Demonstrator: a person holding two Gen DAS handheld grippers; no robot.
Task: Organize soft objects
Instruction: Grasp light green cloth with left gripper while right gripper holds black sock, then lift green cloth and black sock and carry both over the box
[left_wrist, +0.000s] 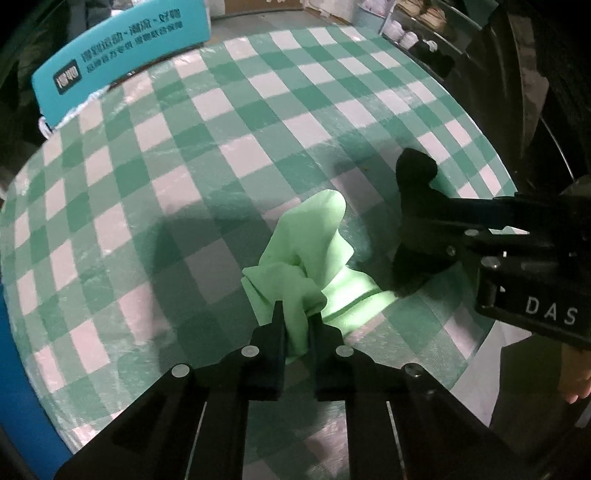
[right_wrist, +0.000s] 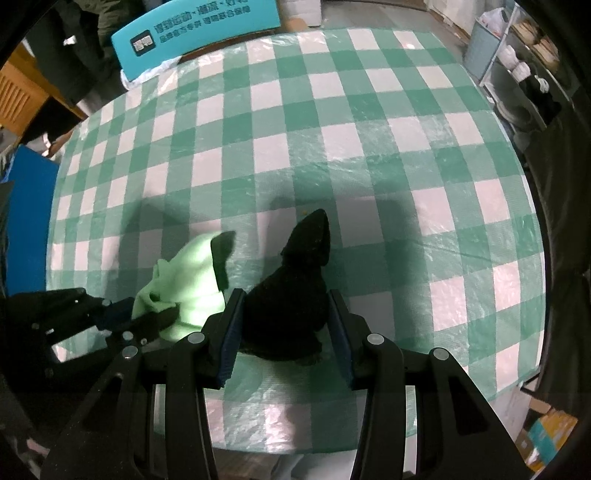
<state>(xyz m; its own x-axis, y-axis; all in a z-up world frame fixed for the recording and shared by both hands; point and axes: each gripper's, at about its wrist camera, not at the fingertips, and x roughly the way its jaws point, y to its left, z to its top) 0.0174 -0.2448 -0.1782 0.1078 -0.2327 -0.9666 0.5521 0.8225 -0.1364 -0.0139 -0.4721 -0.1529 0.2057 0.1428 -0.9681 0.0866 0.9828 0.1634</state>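
A light green cloth (left_wrist: 303, 258) lies bunched on the round table with the green-and-white checked cover (left_wrist: 221, 147). My left gripper (left_wrist: 297, 317) is shut on its near fold. A black soft item (right_wrist: 291, 295) sits just right of the green cloth (right_wrist: 192, 284). My right gripper (right_wrist: 286, 317) has its jaws on either side of the black item; I cannot tell whether they press it. In the left wrist view the right gripper (left_wrist: 424, 229) reaches in from the right over the black item (left_wrist: 415, 173). The left gripper also shows in the right wrist view (right_wrist: 147, 314).
A teal sign with white writing (left_wrist: 122, 55) stands past the table's far left edge, also in the right wrist view (right_wrist: 199, 26). Shelves with shoes (right_wrist: 524, 62) stand at the far right. A blue panel (right_wrist: 26, 221) is left of the table.
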